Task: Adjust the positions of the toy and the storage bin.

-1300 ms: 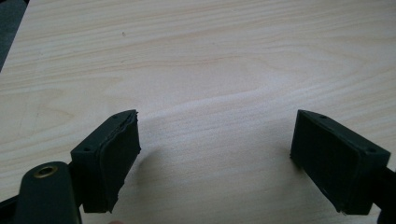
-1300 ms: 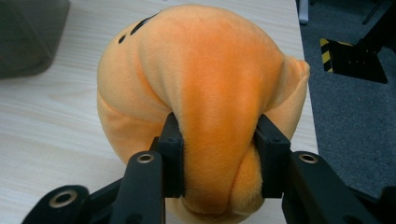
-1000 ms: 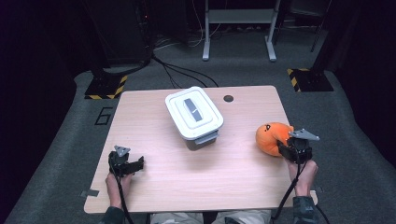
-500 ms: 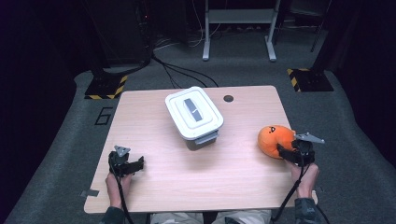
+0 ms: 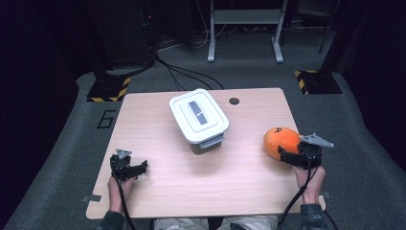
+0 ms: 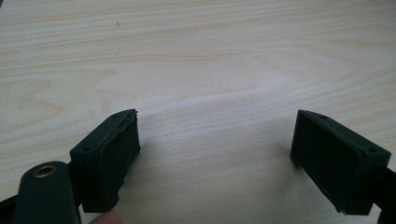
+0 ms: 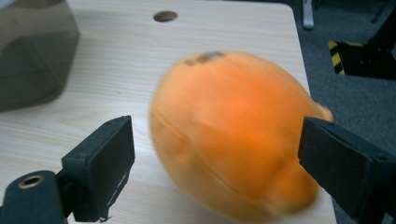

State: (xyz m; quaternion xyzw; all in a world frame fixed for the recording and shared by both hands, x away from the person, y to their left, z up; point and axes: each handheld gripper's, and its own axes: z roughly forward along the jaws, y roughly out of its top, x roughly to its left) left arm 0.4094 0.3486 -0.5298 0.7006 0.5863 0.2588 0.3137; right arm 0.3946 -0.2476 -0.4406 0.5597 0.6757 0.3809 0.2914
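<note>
Resting low at table (image 5: pixel 158 191) edge, right gripper (image 5: pixel 286 154) fingers spread beside orange plush (image 5: pixel 280 141).

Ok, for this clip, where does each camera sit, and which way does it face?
High view: above the person's side, looking forward and down on the table; both forearms, left gripper, right gripper.
Left gripper view: on the left gripper, facing bare tabletop between open jaws.
Right gripper view: on the right gripper, facing the orange plush toy; jaws just opened, toy between them.
Shared: toy and lidded plastic box appear in high and right gripper views.
</note>
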